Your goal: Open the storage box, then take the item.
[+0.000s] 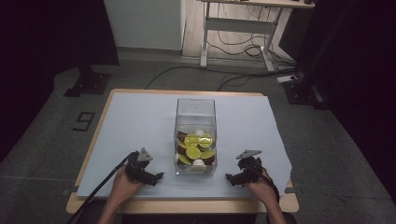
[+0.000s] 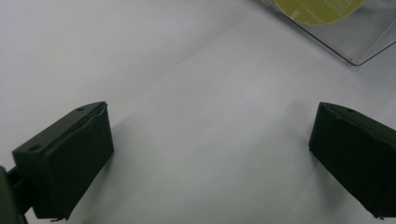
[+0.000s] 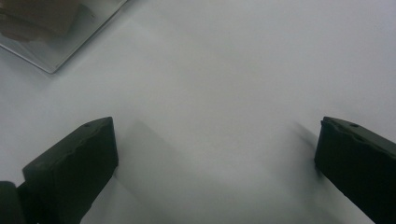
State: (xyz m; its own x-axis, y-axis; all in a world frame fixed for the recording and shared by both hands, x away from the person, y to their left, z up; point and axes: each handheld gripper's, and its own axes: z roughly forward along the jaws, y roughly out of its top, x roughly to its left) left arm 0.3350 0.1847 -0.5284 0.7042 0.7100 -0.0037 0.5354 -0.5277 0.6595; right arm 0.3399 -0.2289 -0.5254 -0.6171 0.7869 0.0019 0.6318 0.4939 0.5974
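Clear box [image 1: 195,135] stands mid-mat, between both hands; holds yellow discs [image 1: 192,151], brown pieces, white pieces, piled in lower half.

Left gripper [image 1: 156,177] at box's 8 o'clock, right gripper [image 1: 229,178] at 4 o'clock, both low over white mat [image 1: 140,121], near box, apart from it. Both jaw pairs spread wide, nothing between pads.

Judgement: box appears full, hands parked beside it.

For any box grip:
- approach side walls square, from 9 and 3 o'clock
- clear wall likely slick, so press evenly
- keep box upright, contents loose
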